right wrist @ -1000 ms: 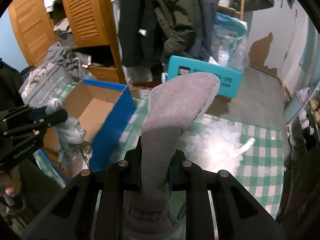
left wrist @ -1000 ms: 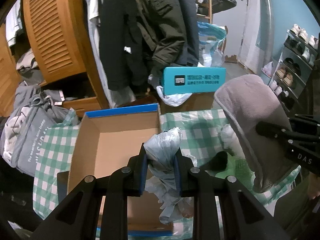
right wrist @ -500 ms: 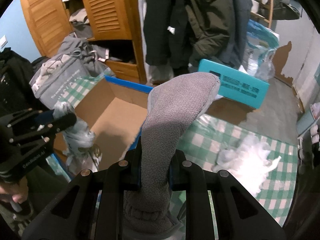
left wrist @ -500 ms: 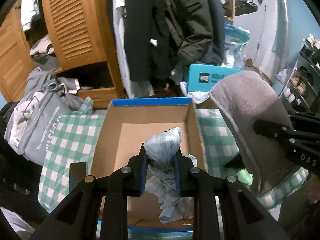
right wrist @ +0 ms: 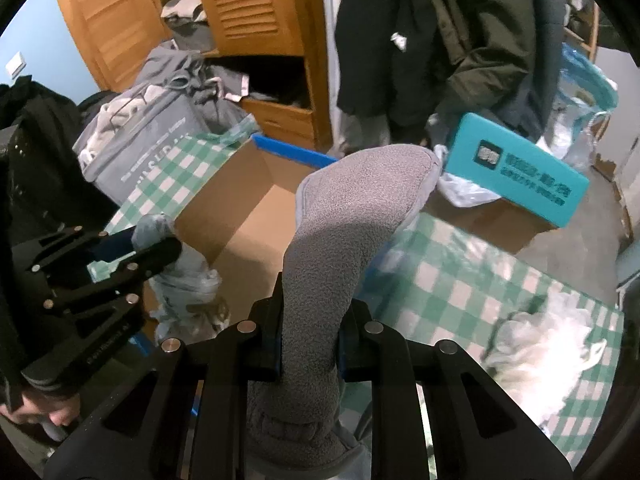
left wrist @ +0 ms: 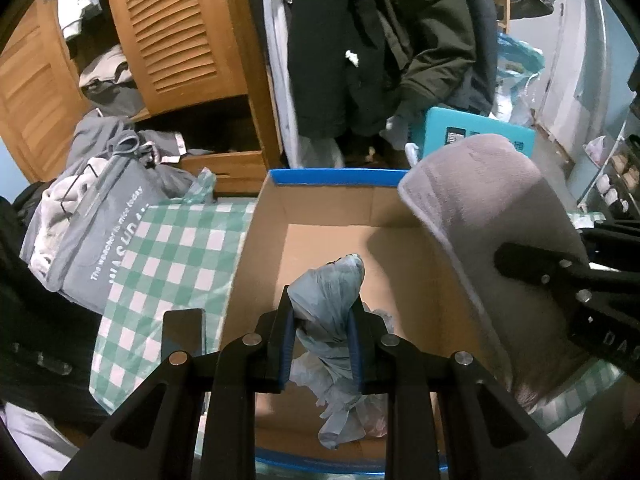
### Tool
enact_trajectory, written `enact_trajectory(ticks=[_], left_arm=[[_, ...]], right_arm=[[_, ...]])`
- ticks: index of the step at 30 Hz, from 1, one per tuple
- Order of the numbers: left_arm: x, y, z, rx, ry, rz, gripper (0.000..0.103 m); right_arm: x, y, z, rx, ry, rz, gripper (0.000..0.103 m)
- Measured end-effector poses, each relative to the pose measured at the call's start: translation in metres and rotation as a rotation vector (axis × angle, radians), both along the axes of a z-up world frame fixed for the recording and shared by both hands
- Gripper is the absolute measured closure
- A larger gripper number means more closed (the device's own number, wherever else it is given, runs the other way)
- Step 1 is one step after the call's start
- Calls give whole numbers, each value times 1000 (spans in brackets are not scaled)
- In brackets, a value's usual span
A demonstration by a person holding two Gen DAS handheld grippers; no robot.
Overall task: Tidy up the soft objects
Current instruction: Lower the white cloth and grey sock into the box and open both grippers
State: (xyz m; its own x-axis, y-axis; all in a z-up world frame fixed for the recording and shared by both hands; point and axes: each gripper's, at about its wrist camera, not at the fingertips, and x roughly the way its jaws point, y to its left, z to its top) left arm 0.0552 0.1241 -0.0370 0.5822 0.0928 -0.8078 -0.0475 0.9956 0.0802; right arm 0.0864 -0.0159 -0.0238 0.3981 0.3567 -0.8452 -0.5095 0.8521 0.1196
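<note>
My left gripper (left wrist: 322,322) is shut on a crumpled pale grey-blue plastic bag (left wrist: 330,292), which hangs over the inside of an open cardboard box with a blue rim (left wrist: 332,176). My right gripper (right wrist: 308,316) is shut on a grey fleece slipper (right wrist: 352,208), sole up, held over the box's right side (right wrist: 248,208). In the left wrist view the grey slipper (left wrist: 488,208) and the right gripper (left wrist: 560,276) fill the right part. In the right wrist view the left gripper (right wrist: 144,250) with the bag (right wrist: 188,280) is at the left, a hand below it.
A green-and-white checked cloth (left wrist: 168,248) lies under the box. A grey tote (left wrist: 104,236) full of clothes sits at the left, before a wooden wardrobe (left wrist: 180,32) with hanging coats (left wrist: 360,40). A teal box (right wrist: 520,172) stands behind; white stuffing (right wrist: 552,344) lies on the cloth at right.
Both grippers have moved left toward the box and a little down. The bag now hangs over the box's inside, and the slipper has come over the box's right side. Grips unchanged.
</note>
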Motion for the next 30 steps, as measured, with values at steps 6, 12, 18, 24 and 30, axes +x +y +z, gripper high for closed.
enact_trajectory(ticks=[6, 12, 18, 24, 30], left_arm=[[2, 8, -6, 7, 15, 21, 80], [6, 13, -12, 25, 38, 35, 78], [5, 18, -11, 10, 47, 55, 56], [2, 12, -4, 70, 5, 57, 35], [0, -1, 3, 70, -10, 16, 35]], right_arm=[[4, 23, -11, -8, 30, 29, 86], [6, 37, -22, -38, 49, 51, 86], [9, 36, -24, -41, 48, 28, 56], [9, 20, -20, -29, 31, -16, 37], [7, 2, -18, -45, 17, -52, 33]])
